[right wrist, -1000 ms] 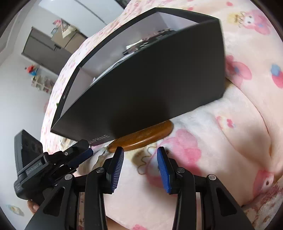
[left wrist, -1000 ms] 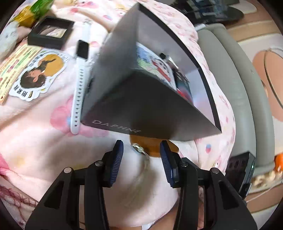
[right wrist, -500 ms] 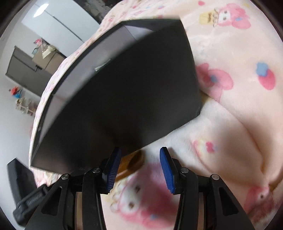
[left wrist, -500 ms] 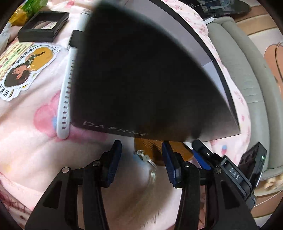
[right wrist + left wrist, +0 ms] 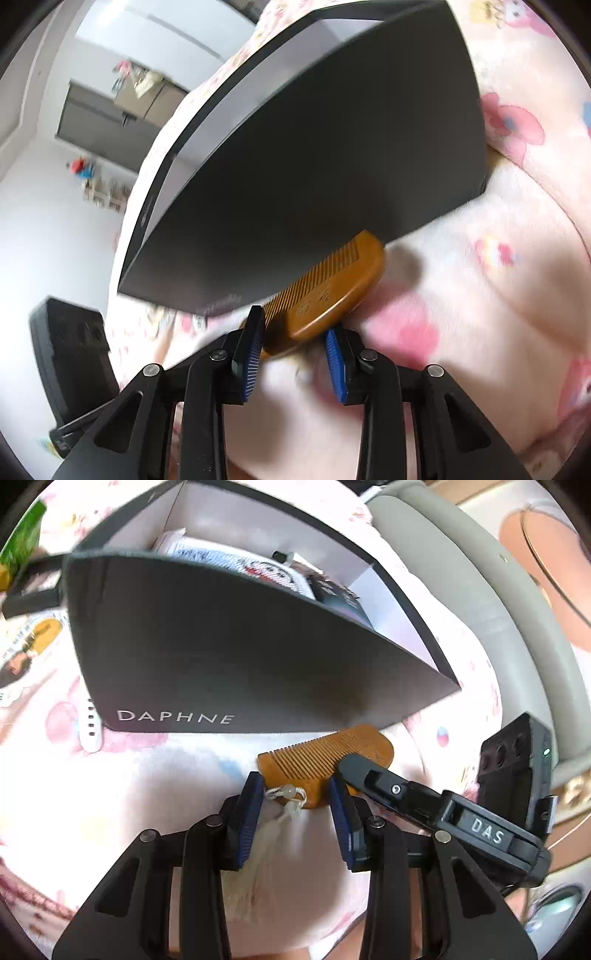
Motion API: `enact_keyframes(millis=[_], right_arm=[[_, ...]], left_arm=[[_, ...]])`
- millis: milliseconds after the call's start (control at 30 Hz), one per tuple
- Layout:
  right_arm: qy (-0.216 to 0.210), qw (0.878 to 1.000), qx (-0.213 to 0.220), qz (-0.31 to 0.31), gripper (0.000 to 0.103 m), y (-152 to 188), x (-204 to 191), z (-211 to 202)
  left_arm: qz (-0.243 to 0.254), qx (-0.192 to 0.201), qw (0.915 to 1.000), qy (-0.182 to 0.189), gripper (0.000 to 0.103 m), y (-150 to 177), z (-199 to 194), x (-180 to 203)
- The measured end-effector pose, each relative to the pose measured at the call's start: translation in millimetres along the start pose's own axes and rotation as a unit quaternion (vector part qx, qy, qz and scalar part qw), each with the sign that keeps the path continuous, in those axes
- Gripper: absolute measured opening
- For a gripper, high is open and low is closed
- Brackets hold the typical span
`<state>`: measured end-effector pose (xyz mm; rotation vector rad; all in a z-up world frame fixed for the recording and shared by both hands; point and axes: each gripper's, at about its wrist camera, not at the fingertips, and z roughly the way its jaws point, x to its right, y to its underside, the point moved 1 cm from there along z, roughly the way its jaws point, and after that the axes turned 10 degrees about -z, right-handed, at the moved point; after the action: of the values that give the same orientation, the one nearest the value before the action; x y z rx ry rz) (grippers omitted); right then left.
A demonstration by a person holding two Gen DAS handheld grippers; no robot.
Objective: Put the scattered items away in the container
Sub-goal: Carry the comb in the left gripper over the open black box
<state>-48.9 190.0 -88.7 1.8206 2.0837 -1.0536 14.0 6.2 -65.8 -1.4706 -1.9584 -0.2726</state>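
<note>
While both tongs were closing on the same wooden comb (image 5: 317,760), you faced a two-handed conflict. The comb lay on the pink blanket (image 5: 480,295), its far end tucked under the lower edge of the black box (image 5: 221,657), which was the container.

**Tong state**
- Left tongs (image 5: 294,780): closing, with the comb's corded end and its tassel (image 5: 273,834) between the pads. The pads stood just beside it, and no firm press was visible.
- Right tongs (image 5: 293,321): closing, with the comb's body between the pads. Blur hid whether they had made contact, so a grip could not be confirmed.

**Hazards**
1. Opposed pulls from the two tongs could have twisted the comb or made it slip free.
2. One right finger lay across the comb just beside the left tongs, so the fingers could have collided.
3. Lifting the comb while the box rested over it could have tipped or shifted the box and disturbed the packets (image 5: 236,563) inside.
4. The loose tassel could have been pinched instead of the wood, giving a weak hold.
5. The soft blanket offered little support for a clean pinch.

**Legible markings**
- Box front: "DAPHNE".
- Right tongs, seen from the left wrist view: "DAS" (image 5: 487,830).
- The engraving on the comb and the print on the packets were unreadable.
</note>
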Motion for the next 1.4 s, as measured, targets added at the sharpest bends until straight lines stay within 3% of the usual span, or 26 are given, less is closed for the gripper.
enact_keyframes(millis=[233,333,433,533,667,767,800,833,933,1167,1300,1400], right_arm=[[-0.024,0.999,-0.025,-0.03,0.028,26,-22,-17],[-0.004,0.998,-0.045,-0.038,0.028,26,-35,-8],[0.024,0.998,-0.044,-0.032,0.028,21,-28,-20],[0.037,0.999,-0.023,-0.027,0.028,14,-18,-39],[0.104,0.993,0.042,-0.024,0.028,17,-11,-62],[0.135,0.989,0.053,-0.013,0.029,4,-11,-47],[0.134,0.99,0.046,-0.01,0.029,-2,-10,-35],[0.13,0.991,0.032,-0.003,0.03,-5,-5,-26],[0.102,0.995,-0.002,0.024,0.032,-11,3,-11],[0.039,0.999,-0.031,-0.002,0.032,-1,-7,-11],[0.062,0.998,-0.031,-0.008,0.034,5,-4,-4],[0.055,0.997,-0.051,-0.02,0.045,2,-13,12]], left_arm=[[-0.001,0.004,0.9999,0.016,0.036,-1,-13,-4],[-0.019,0.037,0.999,-0.015,0.036,-4,-21,-7],[-0.044,0.017,0.9989,-0.001,0.036,-8,-14,-13],[-0.044,0.026,0.9987,0.009,0.037,-10,-17,-14],[-0.056,0.028,0.998,0.013,0.042,-12,-12,-18],[-0.053,0.02,0.9984,0.002,0.042,-17,5,-13],[-0.042,0.016,0.999,-0.007,0.037,-17,9,-8],[-0.027,0.013,0.9993,-0.021,0.025,-15,11,-4],[-0.01,0.015,0.9996,-0.021,0.025,-9,8,1],[-0.048,0.004,0.9989,0.002,0.025,4,-15,-16],[-0.057,0.0,0.9983,-0.006,0.027,0,-7,-18],[-0.024,0.009,0.9993,-0.028,0.027,2,-6,-6]])
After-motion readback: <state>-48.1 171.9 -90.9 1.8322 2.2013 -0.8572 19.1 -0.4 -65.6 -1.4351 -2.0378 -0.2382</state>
